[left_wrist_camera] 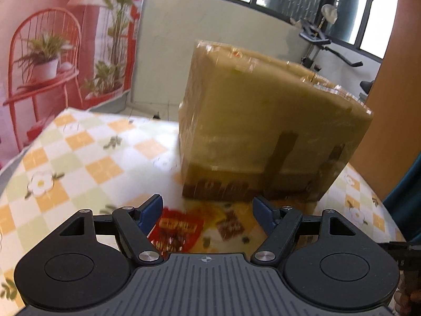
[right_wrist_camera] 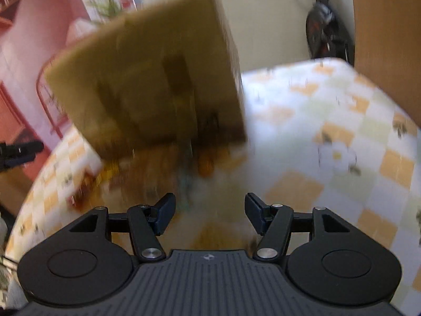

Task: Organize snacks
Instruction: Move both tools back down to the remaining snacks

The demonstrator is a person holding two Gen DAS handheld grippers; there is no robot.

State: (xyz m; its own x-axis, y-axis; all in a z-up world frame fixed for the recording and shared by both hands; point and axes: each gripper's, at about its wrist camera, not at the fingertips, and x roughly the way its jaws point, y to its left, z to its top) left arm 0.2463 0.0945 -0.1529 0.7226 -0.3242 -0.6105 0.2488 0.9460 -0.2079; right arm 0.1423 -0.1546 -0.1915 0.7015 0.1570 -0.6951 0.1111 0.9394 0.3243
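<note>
Checkered orange, green and white tabletop (left_wrist_camera: 79,152) with flower print carries everything; behind it you have a pink printed backdrop (left_wrist_camera: 52,52) with a chair and plants, windows up top, an exercise bike (left_wrist_camera: 323,44) far right. Big tan cardboard box (left_wrist_camera: 263,121) wrapped in clear tape stands on the tabletop just ahead of both your hands; dark tape strips show on its near face. Snacks lie on the tabletop at the foot of the box: a red snack packet (left_wrist_camera: 179,229) directly under your left tongs (left_wrist_camera: 208,213), a brown packet (left_wrist_camera: 231,226) just beside it to the right; a dark-brown printed strip runs along the box's bottom edge, too blurred to tell if it is another packet. Left tongs: jaws spread, nothing between the blue pads, hovering over the red packet without touching it. Right tongs (right_wrist_camera: 209,213): also released, empty gap, pointed down at the box base. Right wrist view is heavily motion-blurred; box (right_wrist_camera: 147,84) reads tilted there, smeared yellow-orange snacks (right_wrist_camera: 205,166) below it, not identifiable. Your left gripper's tip (right_wrist_camera: 21,150) shows at that view's left edge.
</note>
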